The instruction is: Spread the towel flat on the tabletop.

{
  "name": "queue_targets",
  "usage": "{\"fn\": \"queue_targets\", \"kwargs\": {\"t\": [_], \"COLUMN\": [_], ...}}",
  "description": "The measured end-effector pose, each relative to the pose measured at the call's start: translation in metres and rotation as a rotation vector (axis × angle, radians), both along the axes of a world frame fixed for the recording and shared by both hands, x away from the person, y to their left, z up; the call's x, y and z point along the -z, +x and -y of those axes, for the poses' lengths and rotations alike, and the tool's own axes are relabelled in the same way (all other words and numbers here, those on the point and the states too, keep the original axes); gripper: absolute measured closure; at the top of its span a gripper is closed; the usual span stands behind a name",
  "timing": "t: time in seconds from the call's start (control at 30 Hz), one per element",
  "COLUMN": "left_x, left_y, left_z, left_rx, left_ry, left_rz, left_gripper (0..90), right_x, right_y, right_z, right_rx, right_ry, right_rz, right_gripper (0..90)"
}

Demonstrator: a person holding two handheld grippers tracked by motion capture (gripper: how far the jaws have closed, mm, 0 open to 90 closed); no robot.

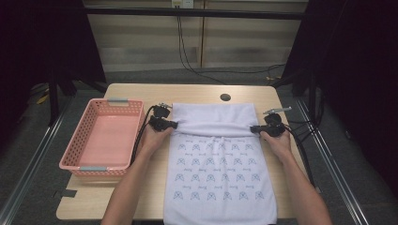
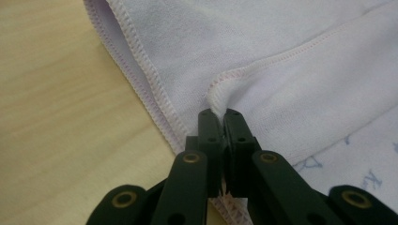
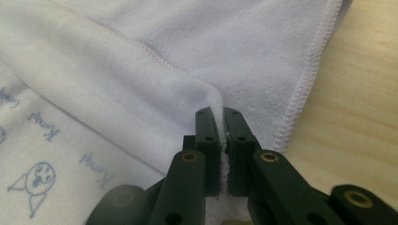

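Note:
A pale lilac towel with small blue printed figures lies lengthwise on the wooden table, its near end hanging over the front edge. Its far part is folded back over itself, plain side up. My left gripper is shut on the towel's left edge at the fold, and in the left gripper view the stitched hem is pinched between the jaws. My right gripper is shut on the right edge at the fold; the right gripper view shows a ridge of towel squeezed between the black jaws.
A pink plastic basket with nothing in it stands at the table's left side, close to my left forearm. A dark round hole sits in the tabletop beyond the towel. Black cables trail from both grippers. Bare wood shows at the front left.

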State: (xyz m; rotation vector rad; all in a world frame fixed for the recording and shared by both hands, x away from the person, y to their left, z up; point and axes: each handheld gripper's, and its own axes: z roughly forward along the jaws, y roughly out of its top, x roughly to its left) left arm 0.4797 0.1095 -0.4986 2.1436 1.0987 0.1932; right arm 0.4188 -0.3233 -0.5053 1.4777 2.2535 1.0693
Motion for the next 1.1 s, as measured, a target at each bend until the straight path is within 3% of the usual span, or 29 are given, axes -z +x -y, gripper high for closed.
{"fn": "queue_targets", "kwargs": {"t": [0.13, 0.23, 0.3, 0.33, 0.4, 0.43, 0.47, 0.53, 0.57, 0.6, 0.67, 0.7, 0.73, 0.8, 1.0, 1.1], "left_x": [0.001, 0.003, 0.003, 0.001, 0.000, -0.005, -0.016, -0.033, -0.033, -0.053, -0.073, -0.083, -0.093, -0.109, -0.151, -0.170], "left_y": [0.016, 0.022, 0.023, 0.023, 0.021, 0.019, 0.015, 0.009, 0.009, 0.001, -0.009, -0.014, -0.019, -0.028, -0.052, -0.062], "left_z": [0.002, 0.005, 0.005, 0.003, 0.003, -0.001, -0.005, -0.007, -0.007, -0.008, -0.007, -0.008, -0.009, -0.014, -0.027, -0.032], "left_rx": [-0.013, -0.035, -0.038, -0.031, -0.035, -0.034, -0.036, -0.016, -0.016, 0.007, 0.010, 0.024, 0.027, 0.031, 0.027, 0.040], "left_ry": [0.016, -0.003, -0.009, -0.011, -0.019, -0.044, -0.118, -0.123, -0.123, -0.129, -0.161, -0.142, -0.150, -0.201, -0.260, -0.257], "left_rz": [0.017, 0.029, 0.023, 0.017, 0.023, 0.027, 0.048, 0.089, 0.089, 0.125, 0.159, 0.177, 0.187, 0.210, 0.309, 0.358], "left_gripper": [87.3, 87.4, 87.3, 87.4, 87.4, 87.4, 87.4, 87.4, 87.4, 87.3, 87.4, 87.4, 87.3, 87.3, 87.2, 87.2], "right_x": [0.000, -0.003, -0.003, -0.002, -0.002, -0.005, -0.015, -0.033, -0.043, -0.053, -0.074, -0.085, -0.095, -0.114, -0.157, -0.175], "right_y": [0.014, 0.021, 0.023, 0.025, 0.026, 0.025, 0.023, 0.020, 0.018, 0.015, 0.009, 0.005, 0.000, -0.008, -0.033, -0.046], "right_z": [-0.004, -0.009, -0.010, -0.008, -0.006, -0.005, 0.001, 0.010, 0.015, 0.018, 0.020, 0.021, 0.021, 0.023, 0.019, 0.014], "right_rx": [0.036, 0.050, 0.053, 0.065, 0.068, 0.066, 0.052, 0.050, 0.046, 0.043, 0.027, 0.019, 0.008, -0.003, -0.052, -0.081], "right_ry": [0.002, -0.053, -0.060, -0.029, -0.013, -0.001, 0.025, 0.079, 0.104, 0.122, 0.121, 0.126, 0.127, 0.131, 0.136, 0.116], "right_rz": [-0.001, -0.009, -0.009, -0.013, -0.015, -0.008, 0.031, 0.076, 0.099, 0.120, 0.168, 0.188, 0.212, 0.251, 0.325, 0.352], "right_gripper": [86.7, 86.7, 86.7, 86.6, 86.7, 86.7, 86.7, 86.7, 86.6, 86.6, 86.6, 86.6, 86.6, 86.6, 86.5, 86.5]}}
